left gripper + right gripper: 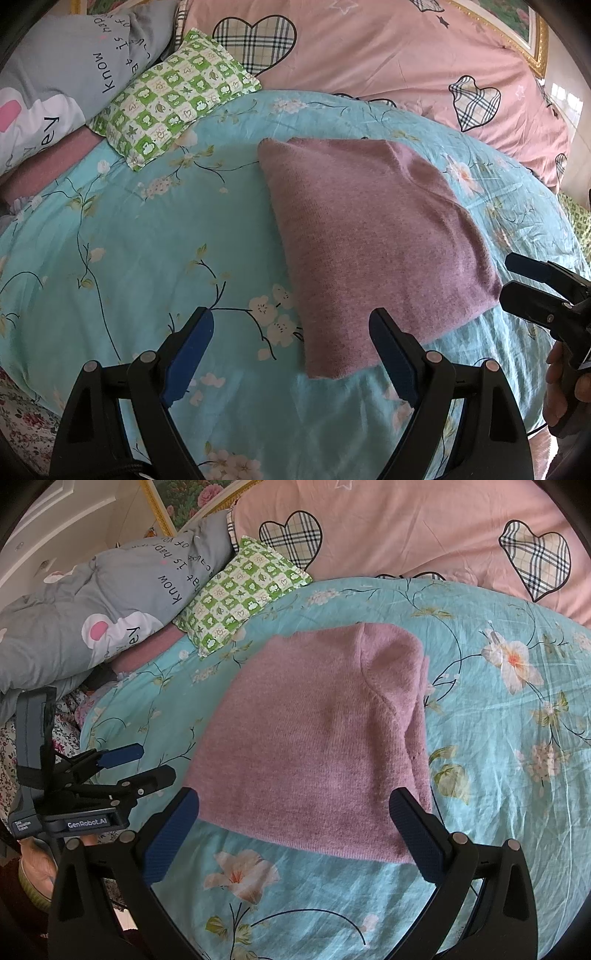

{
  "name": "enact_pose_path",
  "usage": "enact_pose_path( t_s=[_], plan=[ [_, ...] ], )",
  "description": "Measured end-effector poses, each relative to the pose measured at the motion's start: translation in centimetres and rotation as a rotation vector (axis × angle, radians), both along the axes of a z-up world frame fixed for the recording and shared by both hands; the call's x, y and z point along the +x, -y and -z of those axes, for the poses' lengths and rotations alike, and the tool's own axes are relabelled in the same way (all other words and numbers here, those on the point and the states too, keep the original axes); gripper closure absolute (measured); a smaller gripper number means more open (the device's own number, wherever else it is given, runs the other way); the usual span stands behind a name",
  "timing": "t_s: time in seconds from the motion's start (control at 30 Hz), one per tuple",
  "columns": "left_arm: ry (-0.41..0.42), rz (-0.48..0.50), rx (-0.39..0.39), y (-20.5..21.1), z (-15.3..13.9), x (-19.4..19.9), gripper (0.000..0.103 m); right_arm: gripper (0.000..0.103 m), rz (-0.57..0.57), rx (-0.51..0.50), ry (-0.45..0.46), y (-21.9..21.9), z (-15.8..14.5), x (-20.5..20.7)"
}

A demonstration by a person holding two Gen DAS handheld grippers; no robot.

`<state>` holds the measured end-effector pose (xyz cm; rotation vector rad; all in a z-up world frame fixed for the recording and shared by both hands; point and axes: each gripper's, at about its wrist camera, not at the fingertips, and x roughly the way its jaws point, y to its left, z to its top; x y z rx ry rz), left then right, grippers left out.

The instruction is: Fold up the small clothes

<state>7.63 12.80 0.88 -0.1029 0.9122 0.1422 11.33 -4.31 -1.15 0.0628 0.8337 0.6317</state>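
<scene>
A folded mauve knit sweater [369, 240] [317, 746] lies flat on the turquoise floral bed cover [147, 240] [498, 775]. My left gripper [291, 321] is open and hovers over the cover at the sweater's near left corner, with nothing between its blue pads. In the right wrist view the left gripper [157, 761] stands just left of the sweater. My right gripper [295, 797] is open above the sweater's near edge, its fingers astride that edge and not pressing on it. From the left wrist view the right gripper [511, 277] sits at the sweater's right corner, held by a hand [561, 387].
A green checked pillow [173, 99] [240, 594] and a grey lettered pillow [55, 66] [92, 602] lie at the far left. A pink quilt with plaid hearts [388, 66] [406, 524] is bunched behind the sweater. A gold picture frame [535, 44] stands beyond it.
</scene>
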Motion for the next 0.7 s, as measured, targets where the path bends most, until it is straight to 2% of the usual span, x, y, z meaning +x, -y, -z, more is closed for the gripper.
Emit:
enact_pose_path(
  t_s=[0.7],
  plan=[
    [-0.001, 0.001, 0.0, -0.08, 0.22, 0.61, 0.017, 0.0, 0.004, 0.008, -0.005, 0.25, 0.12, 0.77]
  ],
)
